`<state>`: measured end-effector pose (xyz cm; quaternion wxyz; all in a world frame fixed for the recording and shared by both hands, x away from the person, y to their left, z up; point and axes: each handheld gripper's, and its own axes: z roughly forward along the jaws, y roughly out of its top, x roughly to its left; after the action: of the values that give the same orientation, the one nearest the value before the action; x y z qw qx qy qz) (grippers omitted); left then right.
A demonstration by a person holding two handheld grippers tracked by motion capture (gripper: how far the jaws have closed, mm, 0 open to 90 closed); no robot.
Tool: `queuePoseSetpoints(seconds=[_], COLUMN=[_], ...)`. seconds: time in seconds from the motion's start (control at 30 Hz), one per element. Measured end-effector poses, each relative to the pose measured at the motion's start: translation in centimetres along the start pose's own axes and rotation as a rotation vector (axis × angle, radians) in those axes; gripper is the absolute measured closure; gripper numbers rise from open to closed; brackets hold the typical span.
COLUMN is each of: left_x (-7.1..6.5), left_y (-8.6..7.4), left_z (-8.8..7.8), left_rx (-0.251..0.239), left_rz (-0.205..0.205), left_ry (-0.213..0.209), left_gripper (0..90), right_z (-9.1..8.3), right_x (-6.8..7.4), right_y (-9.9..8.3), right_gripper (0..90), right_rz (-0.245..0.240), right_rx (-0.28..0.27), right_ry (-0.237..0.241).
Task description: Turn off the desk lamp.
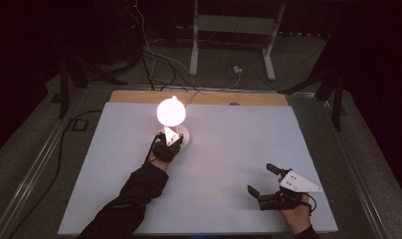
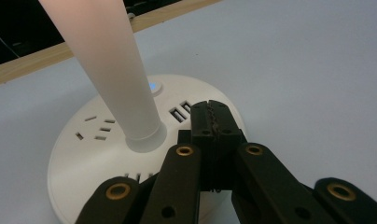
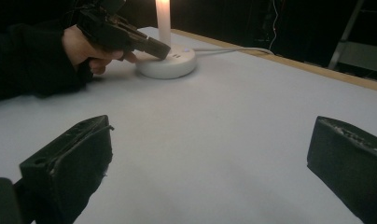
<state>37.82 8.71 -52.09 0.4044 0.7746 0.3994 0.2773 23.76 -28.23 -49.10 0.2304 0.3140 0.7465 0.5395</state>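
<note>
We see the left gripper, jaws clenched, tips resting on the lit lamp's round white base beside its stem, while the right gripper lies released on the counter.

Dark lab, white-topped table, floor cables, metal stand

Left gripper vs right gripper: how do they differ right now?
Jaws: the left gripper has its jaws pressed together; the right gripper has them spread wide. Place: the left gripper's tips rest on the lamp base; the right gripper sits apart over bare table. Both are hand-held and hold nothing.
</note>
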Motion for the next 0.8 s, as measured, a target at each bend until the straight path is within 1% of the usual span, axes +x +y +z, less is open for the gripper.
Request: queuePoseSetpoints(seconds=[0.03,0.07,0.1,0.13,0.2,0.23,0.3,0.33,0.37,0.43,0.47,0.5,0.6,0.7,0.8], left_x=[0.0,-0.1,-0.1,-0.3,-0.3,-0.4,-0.1,0.0,0.1,0.3,0.3,0.3,0.1,0.1,0.1], left_y=[-0.1,-0.1,-0.1,-0.2,-0.1,-0.1,0.1,0.2,0.2,0.7,0.7,1.2,1.7,2.0,2.0], left_z=[0.0,0.0,0.0,0.0,0.1,0.1,0.1,0.1,0.0,-0.5,-0.5,-0.9,-1.4,-1.6,-1.6], left_rx=[-0.003,-0.006,-0.006,-0.011,-0.01,-0.009,0.002,0.005,0.005,-0.011,-0.011,-0.025,-0.038,-0.051,-0.05], left_rz=[0.003,0.015,0.015,0.028,0.027,0.022,-0.006,-0.017,-0.015,-0.034,-0.034,-0.046,-0.04,-0.042,-0.04], left_ry=[0.001,0.012,0.012,0.012,0.016,0.017,-0.002,-0.004,-0.001,-0.013,-0.013,-0.02,-0.024,-0.025,-0.025], left_gripper=[90.0,90.0,90.0,90.0,90.0,90.0,90.0,90.0,90.0,90.0,90.0,90.0,90.0,90.0,90.0], right_z=[0.0,0.0,0.0,0.0,0.1,0.1,0.1,0.1,0.0,0.0,0.0,0.0,0.0,0.0,0.0], right_x=[0.0,0.0,0.0,0.0,0.0,0.0,0.0,0.0,0.0,0.0,0.0,0.0,0.0,0.0,0.0], right_y=[0.0,0.0,0.0,0.0,0.0,0.0,0.0,0.0,0.0,0.0,0.0,0.0,0.0,0.0,0.0], right_gripper=[0.0,0.0,0.0,0.0,0.0,0.0,0.0,0.0,0.0,0.0,0.0,0.0,0.0,0.0,0.0], right_rz=[0.001,0.0,0.0,0.001,0.001,0.001,0.001,0.001,0.001,0.0,0.0,0.001,0.001,-0.002,-0.002], right_rx=[0.001,0.002,0.003,0.003,0.005,0.007,0.007,0.006,0.005,0.002,0.002,0.0,0.002,0.0,0.0], right_ry=[0.0,-0.001,-0.001,0.0,0.0,0.001,0.001,0.001,0.0,0.001,0.001,0.001,0.002,0.001,0.001])
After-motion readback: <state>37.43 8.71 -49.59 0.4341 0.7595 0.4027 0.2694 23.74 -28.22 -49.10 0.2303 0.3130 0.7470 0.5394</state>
